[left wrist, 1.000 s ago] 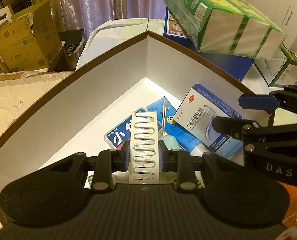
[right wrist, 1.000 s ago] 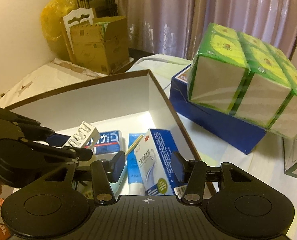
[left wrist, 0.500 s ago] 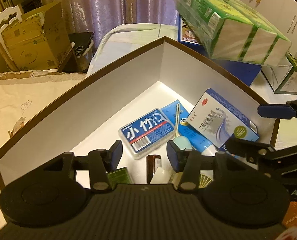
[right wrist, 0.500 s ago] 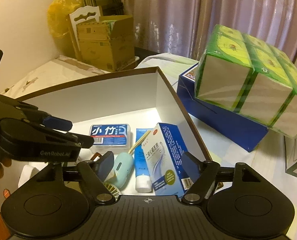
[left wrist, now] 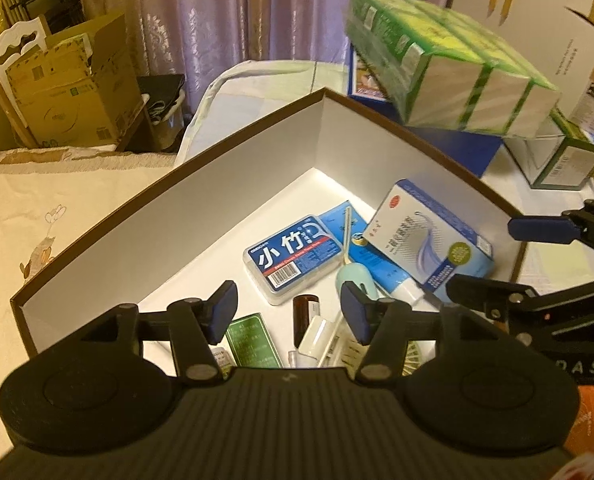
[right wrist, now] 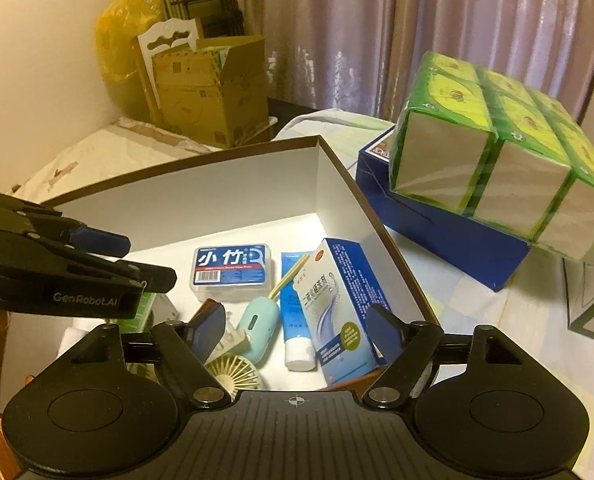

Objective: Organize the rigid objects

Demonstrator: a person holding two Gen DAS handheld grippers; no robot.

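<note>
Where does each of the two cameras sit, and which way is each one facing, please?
Left wrist: on the left gripper, jaws open and empty, looking down into the box; the right gripper shows at right.
Right wrist: on the right gripper, open, looking down at the medicine carton; the left gripper shows at left.
Shared: the box, the floss case and the tissue pack.

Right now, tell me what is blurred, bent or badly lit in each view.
Left wrist view: warm yellowish light, the tissue pack smeared by motion blur, the box rim bowed by the fisheye. Right wrist view: same warm cast, tissue pack soft, the floss case label sharp, dark corners.
</note>
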